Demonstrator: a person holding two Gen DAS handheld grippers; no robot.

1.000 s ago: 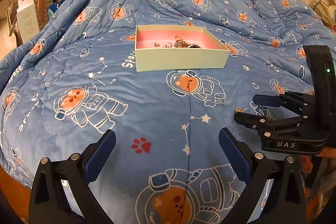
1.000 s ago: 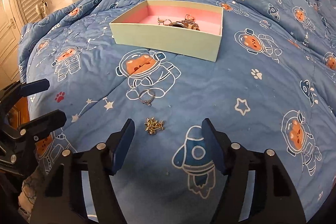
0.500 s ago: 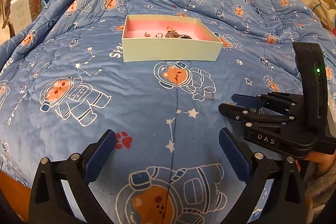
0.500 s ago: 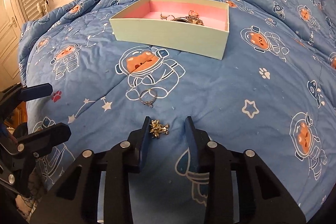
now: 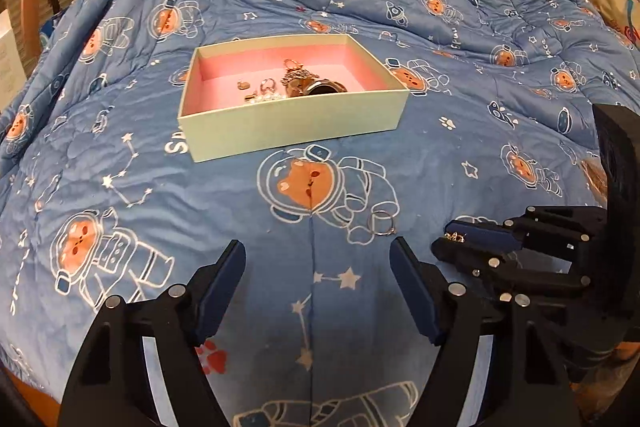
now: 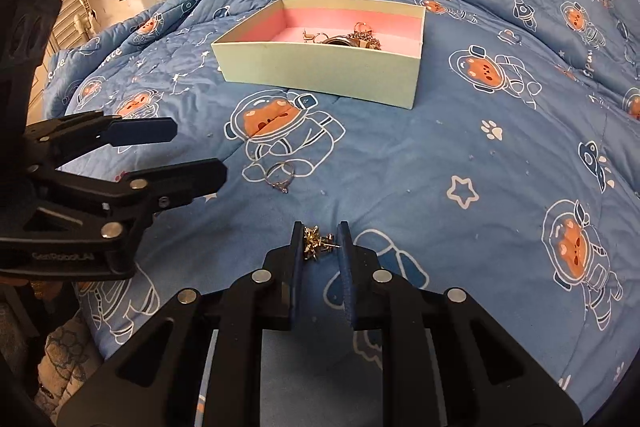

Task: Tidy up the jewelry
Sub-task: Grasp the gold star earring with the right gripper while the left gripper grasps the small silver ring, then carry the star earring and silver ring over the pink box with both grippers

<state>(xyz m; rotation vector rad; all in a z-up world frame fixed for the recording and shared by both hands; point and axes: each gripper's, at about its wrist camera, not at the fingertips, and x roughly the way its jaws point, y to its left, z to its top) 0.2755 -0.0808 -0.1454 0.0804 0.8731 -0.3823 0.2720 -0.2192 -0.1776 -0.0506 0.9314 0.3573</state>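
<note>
Gold spiky earring [image 6: 316, 242] sits on the blue quilt [image 6: 420, 163], post pointing right, with the right gripper [image 6: 320, 247] closing tight on it. One ring [image 6: 280, 175] lies flat just beyond. Left gripper [image 5: 318, 267] is closing too, wide and empty. One box [image 5: 296, 123] holds several pieces.

1. We see a pale green rectangular cardboard box with a pink lining [image 6: 320, 75] in the upper middle of both views, open-topped, flat on the quilt.
2. Inside it we see a tangle of gold chains, hoops and pearls [image 5: 294, 85].
3. A thin silver ring with a small stone [image 6: 280, 177] lies flat at the centre of the right view, apart from the box.
4. A small gold spiky star-shaped earring [image 6: 316, 243] sits low in the right view's middle, pinched between blue pads.
</note>
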